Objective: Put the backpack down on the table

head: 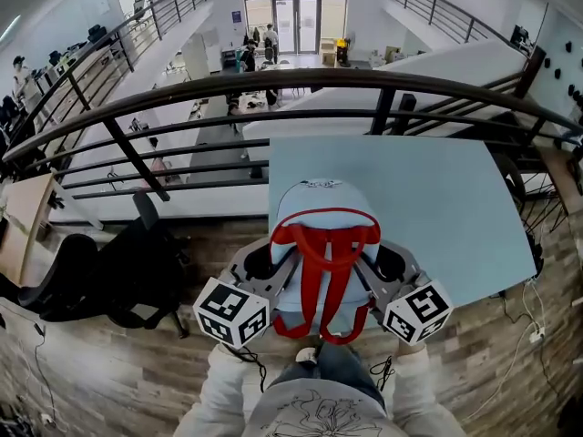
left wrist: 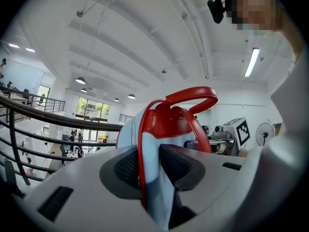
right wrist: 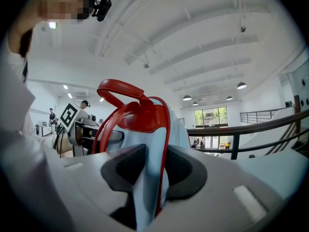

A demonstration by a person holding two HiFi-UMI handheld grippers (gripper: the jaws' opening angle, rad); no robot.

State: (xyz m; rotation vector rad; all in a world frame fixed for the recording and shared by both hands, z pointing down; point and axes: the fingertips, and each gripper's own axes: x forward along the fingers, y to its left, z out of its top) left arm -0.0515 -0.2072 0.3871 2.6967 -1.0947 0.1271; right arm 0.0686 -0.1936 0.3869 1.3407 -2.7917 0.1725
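Note:
A light blue backpack [head: 314,212] with red straps and a red top handle hangs between my two grippers, over the near edge of the pale blue table [head: 428,208]. My left gripper [head: 284,269] grips its left side and my right gripper [head: 366,268] its right side. In the left gripper view the pads of the left gripper [left wrist: 149,166] press on a blue fold with red piping of the backpack [left wrist: 166,122]. The right gripper view shows the right gripper [right wrist: 154,170] clamped the same way on the backpack [right wrist: 145,120]. Whether the bag's bottom touches the table is hidden.
A dark metal railing [head: 273,85] curves just beyond the table, with a lower floor behind it. A black office chair [head: 118,271] stands at the left on the wood floor. Cables [head: 537,335] lie on the floor at the right.

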